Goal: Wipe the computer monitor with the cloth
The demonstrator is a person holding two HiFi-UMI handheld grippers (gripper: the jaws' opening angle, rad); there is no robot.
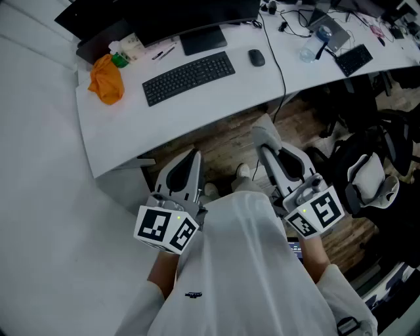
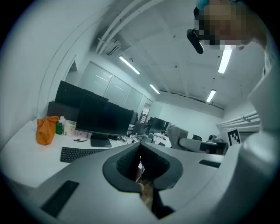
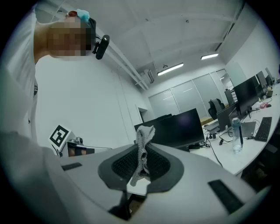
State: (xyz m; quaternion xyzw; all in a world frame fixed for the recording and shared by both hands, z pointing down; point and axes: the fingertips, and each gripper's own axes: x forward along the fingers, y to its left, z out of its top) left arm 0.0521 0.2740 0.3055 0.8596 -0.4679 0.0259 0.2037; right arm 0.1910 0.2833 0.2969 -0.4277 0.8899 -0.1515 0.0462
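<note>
A wood-plank floor [image 1: 226,141] lies under a curved white bench [image 1: 131,125] in an open-plan office. Nearest, the person holds both tongs close to the torso, on the near side of the bench edge and clear of it. The left tongs [image 1: 192,159] have their jaws pressed together, with nothing between them in the left gripper view [image 2: 140,151]. The right tongs [image 1: 268,149] are clamped on a grey knitted cloth [image 3: 143,136], which stands up in a crumpled peak above the jaw tips and hangs down between the pads. In the head view the cloth [image 1: 264,133] shows as a pale grey fold at the tip of the right tongs, over the floor just short of the bench.

Farther off on the bench sit a black keyboard [image 1: 188,77] and a mouse [image 1: 256,58], with a crumpled orange bundle [image 1: 106,80] toward the left end. Beyond the keyboard stands the dark computer monitor [image 1: 190,13], well apart from the cloth and both tongs. A clear water bottle [image 1: 308,51] lies among cables to the right.
</note>
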